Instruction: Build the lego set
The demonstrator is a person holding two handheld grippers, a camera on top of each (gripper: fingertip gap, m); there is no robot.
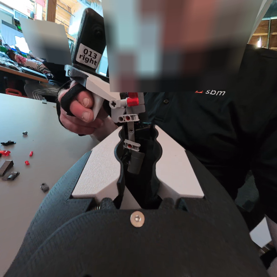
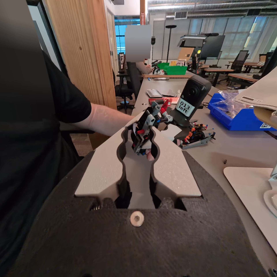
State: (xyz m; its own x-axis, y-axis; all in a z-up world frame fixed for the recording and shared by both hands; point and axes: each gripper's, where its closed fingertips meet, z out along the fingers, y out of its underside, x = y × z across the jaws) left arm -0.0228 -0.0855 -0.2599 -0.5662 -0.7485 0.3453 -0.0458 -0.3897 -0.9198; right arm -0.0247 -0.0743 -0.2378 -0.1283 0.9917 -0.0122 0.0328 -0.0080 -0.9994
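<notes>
Table (image 2: 202, 155): flat, matte grey top; both grippers are held above its near edge.
Left gripper (image 1: 138, 130): raised and pointed toward the person's dark-shirted torso; ribbed black printed body, smooth white fingers with wavy black inner pads, clamped on the lego assembly.
Right gripper (image 2: 139, 128): held by a hand (image 1: 78, 113) in a black fingerless glove, bare forearm reaching in from the side; same black-and-white build, its fingers closed on the far end of the same assembly.
Blue bin (image 2: 233, 113): hard plastic, holding crumpled clear bags, at the table's far side.
Lego assembly (image 1: 131, 119): off the table, held between both grippers; grey perforated beams, red pins, black core.
Second lego build (image 2: 194, 136): on the table, grey frame with orange and black parts.
Loose pieces (image 1: 27, 162): small red and black parts scattered on the table.
</notes>
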